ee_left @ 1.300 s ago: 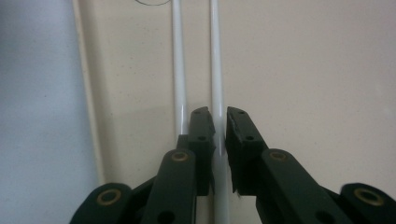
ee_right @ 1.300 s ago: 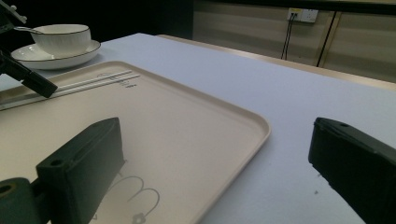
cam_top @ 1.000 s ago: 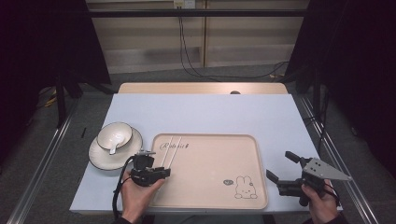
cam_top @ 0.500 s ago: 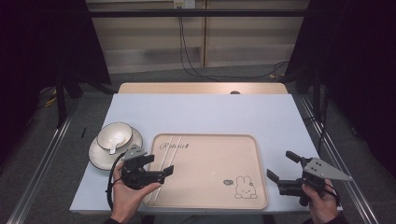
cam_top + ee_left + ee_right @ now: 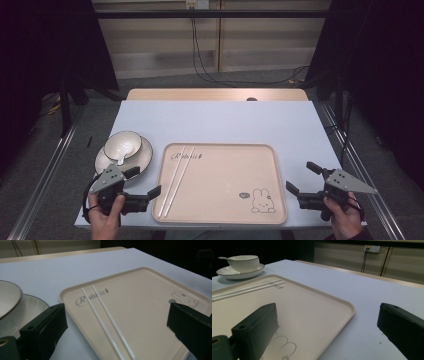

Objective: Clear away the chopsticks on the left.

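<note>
So the count: two grippers, two white chopsticks [image 5: 176,179], one beige tray [image 5: 235,210], one bowl [image 5: 123,145], one plate [image 5: 142,156] and one spoon [image 5: 121,159]; that's everything on the table [image 5: 225,120]. The left gripper [image 5: 142,183] has its jaws spread wide with nothing between them, held just off the tray's near left corner; the chopsticks lie right ahead of it, side by side and nearly touching, along the tray's left edge, running away from the gripper toward the "Rabbit" lettering [image 5: 94,295]; the bowl sits just beyond it and a bit to its left. The right gripper [image 5: 303,178] is wide open too, holding nothing, just off the tray's right edge; a rabbit drawing [image 5: 261,199] is printed on the tray near its tips. Surface is a pale blue-grey tabletop with a wooden strip at the far end; behind it a panelled wall, a wall socket [image 5: 372,248] with cables, dark curtains on both sides. The bowl stands on the plate with the spoon in it; the tray holds the chopsticks.
</note>
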